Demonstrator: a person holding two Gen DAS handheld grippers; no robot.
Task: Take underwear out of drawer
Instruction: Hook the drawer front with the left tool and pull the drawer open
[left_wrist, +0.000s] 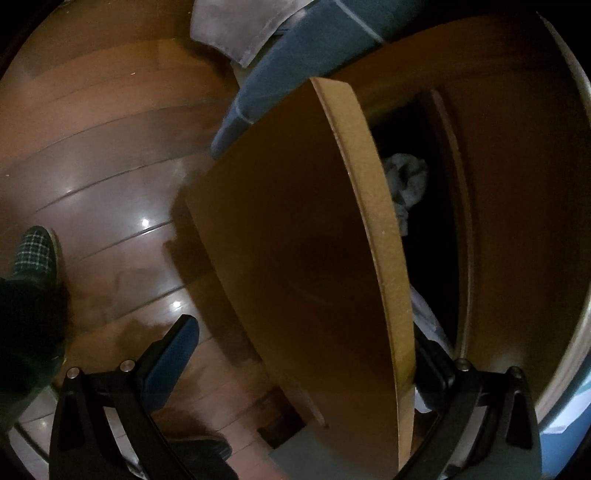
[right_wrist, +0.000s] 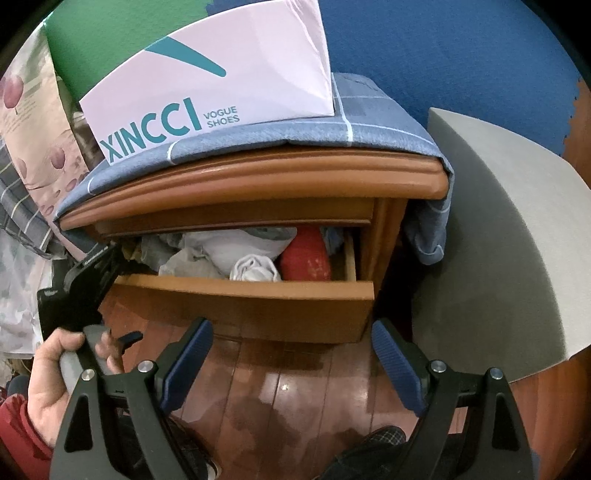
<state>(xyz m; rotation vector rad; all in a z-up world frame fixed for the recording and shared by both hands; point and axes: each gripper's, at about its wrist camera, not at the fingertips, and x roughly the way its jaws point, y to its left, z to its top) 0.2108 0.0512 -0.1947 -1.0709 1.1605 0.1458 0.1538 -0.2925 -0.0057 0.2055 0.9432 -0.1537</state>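
below the nightstand top (right_wrist: 258, 177), drawer (right_wrist: 251, 302): pulled partway out, front panel facing me. my left gripper (left_wrist: 295, 369): fingers set wide, straddling the drawer front's edge, one inside and one outside; whether they pinch it, i cannot tell. my right gripper (right_wrist: 291, 365): spread wide, empty, hovering before the drawer front, apart from it. underwear: white rolled bundle (right_wrist: 255, 269) inside the drawer, just behind the front, beside a red roll (right_wrist: 306, 254). long axis: unclear, it is bunched. advice: keep the drawer steady, bring right fingers down over the roll.
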